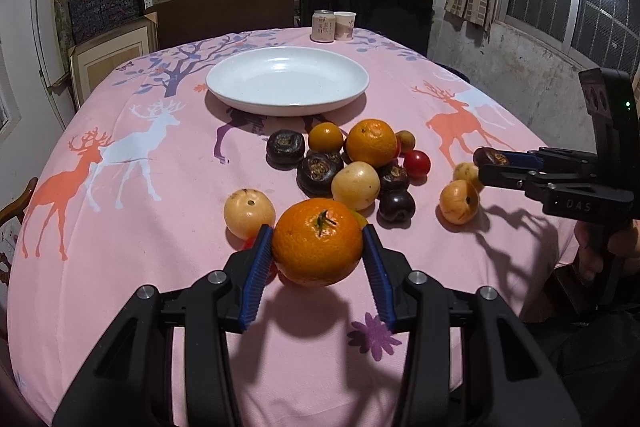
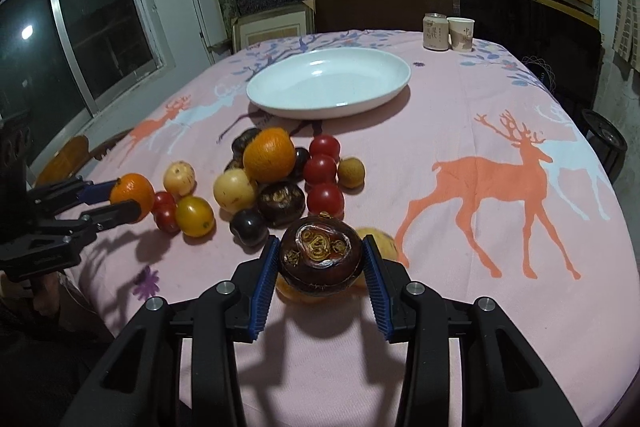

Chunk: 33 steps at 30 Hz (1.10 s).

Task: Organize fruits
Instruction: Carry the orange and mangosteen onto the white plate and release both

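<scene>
1. Progress: the white plate (image 1: 287,85) at twelve o'clock on the pink tablecloth (image 1: 132,235) holds nothing, so by my reading no fruit has been sorted into it yet. Nearly all of the job is left.

2. Left side: the left gripper (image 1: 318,241) is clamped on an orange tangerine (image 1: 318,241), its blue pads pressing the fruit at nine and three o'clock. The jaws stand only as wide as the tangerine. The shadow beneath suggests it is lifted clear of the cloth. A pale yellow fruit (image 1: 249,213) lies just beside it at ten o'clock.

3. Middle: the main fruit pile (image 1: 352,163) sits between the grippers and the plate, at about six o'clock from the plate. It holds another orange, dark water chestnuts, yellow fruits and red tomatoes, all touching or nearly so.

4. Right side: the right gripper (image 2: 320,261) is closed on a dark water chestnut (image 2: 320,261), pads at nine and three o'clock, jaws narrowly apart. It appears raised above the table. Two pale fruits lie partly hidden behind and under it.

5. Likely next: both held fruits want carrying toward twelve o'clock, to the plate.
</scene>
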Tool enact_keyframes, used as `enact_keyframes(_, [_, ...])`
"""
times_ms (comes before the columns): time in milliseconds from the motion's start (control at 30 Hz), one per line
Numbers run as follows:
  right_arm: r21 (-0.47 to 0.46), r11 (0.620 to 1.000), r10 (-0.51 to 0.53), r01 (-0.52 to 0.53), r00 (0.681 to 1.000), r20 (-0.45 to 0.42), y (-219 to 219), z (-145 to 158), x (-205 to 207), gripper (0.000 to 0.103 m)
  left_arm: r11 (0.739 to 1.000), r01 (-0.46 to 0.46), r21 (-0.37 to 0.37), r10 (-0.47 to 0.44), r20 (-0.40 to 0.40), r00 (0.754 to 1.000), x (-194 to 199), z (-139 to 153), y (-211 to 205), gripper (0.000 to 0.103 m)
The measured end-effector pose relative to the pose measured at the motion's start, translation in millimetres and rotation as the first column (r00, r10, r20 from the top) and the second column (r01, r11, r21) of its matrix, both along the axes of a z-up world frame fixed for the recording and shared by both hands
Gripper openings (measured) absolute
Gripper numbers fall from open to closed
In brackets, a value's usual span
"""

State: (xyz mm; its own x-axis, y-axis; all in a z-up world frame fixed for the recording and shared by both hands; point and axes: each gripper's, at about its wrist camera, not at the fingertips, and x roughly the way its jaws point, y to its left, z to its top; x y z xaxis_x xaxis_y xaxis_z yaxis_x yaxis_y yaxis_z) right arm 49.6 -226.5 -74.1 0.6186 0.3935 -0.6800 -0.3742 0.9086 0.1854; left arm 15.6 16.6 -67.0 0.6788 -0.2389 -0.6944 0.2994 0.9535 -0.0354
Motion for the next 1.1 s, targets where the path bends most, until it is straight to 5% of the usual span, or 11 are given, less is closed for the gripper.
enact_keyframes(233, [0.039, 0.999, 0.007, -0.008, 1.000, 0.025, 0, 36, 57, 0.042, 1.000, 0.011, -0.011, -0.011, -0.025, 1.000, 55, 14, 2, 0.044])
enact_keyframes(467, [0.020, 1.000, 0.020, -0.020, 1.000, 0.000, 32, 71, 191, 0.042, 0.998, 0.053, 0.024, -0.053, 0.011, 0.999, 177, 49, -11, 0.044])
enact_keyframes(767, [-0.025, 1.000, -0.019, 0.015, 0.987, -0.162, 82, 9, 344, 0.042, 0.998, 0.036, 0.043, -0.031, -0.122, 0.992, 343, 2, -16, 0.044])
enact_keyframes(1033, [-0.121, 0.992, -0.065, 0.044, 0.981, -0.182, 100, -23, 376, 0.043, 0.992, 0.029, 0.121, -0.009, -0.158, 0.987, 379, -27, -25, 0.046])
enact_keyframes(1100, [-0.129, 0.991, -0.063, 0.040, 0.982, -0.179, 102, -23, 377, 0.051, 0.990, 0.022, 0.138, -0.001, -0.156, 0.988, 380, -29, -27, 0.059])
